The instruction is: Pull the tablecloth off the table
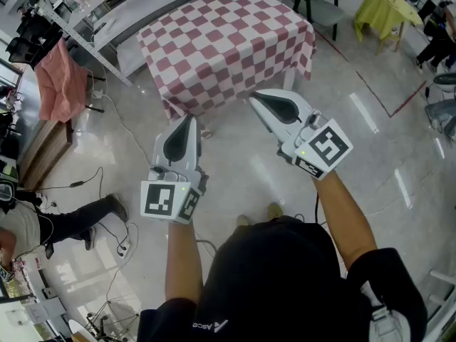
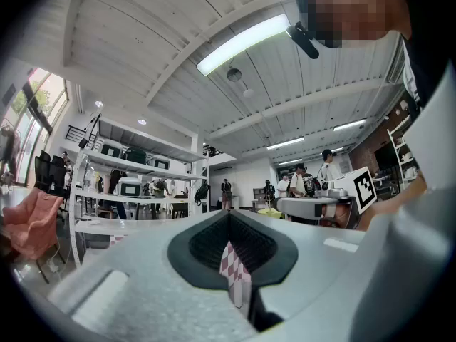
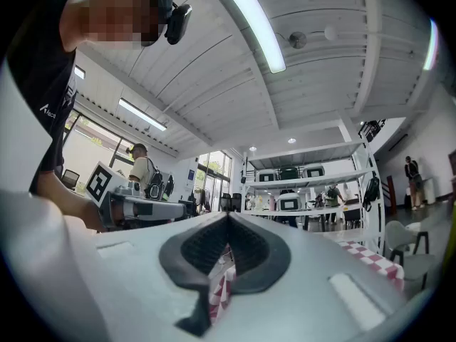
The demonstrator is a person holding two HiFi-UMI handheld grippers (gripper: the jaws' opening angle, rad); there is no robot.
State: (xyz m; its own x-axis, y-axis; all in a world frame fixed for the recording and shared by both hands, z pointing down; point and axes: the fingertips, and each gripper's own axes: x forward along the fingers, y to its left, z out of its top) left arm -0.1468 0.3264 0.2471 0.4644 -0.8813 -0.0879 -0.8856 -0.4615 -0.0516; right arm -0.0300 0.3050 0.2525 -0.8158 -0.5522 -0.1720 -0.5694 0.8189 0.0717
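The left gripper (image 1: 189, 122) is clamped shut, and in its own view a narrow strip of red-and-white check runs down the seam between its pads (image 2: 244, 242); that strip is the hem of the tablecloth (image 1: 221, 41), so this gripper grasps the cloth rather than closing on nothing; the right gripper (image 1: 255, 98), level with it and well apart to its right, is clenched the same way, with a fold of the same check (image 3: 221, 287) caught low between its jaws; how deep either bite goes is hard to read, since only a sliver of fabric shows in each gripper view; the rest of the cloth lies spread just ahead of and beyond both grippers, draped over its top and hanging down at the near corners, so nothing has come off yet; the 2 grips sit on the near edge, 1 toward each corner, which looks chosen so the pull spreads across the width and the cloth slides back evenly instead of bunching or twisting to 1 side; both grippers are held low, with the person's arms bent behind them, leaving room to draw straight back; the polished floor (image 1: 235, 177) under the grippers should let the cloth fall free.
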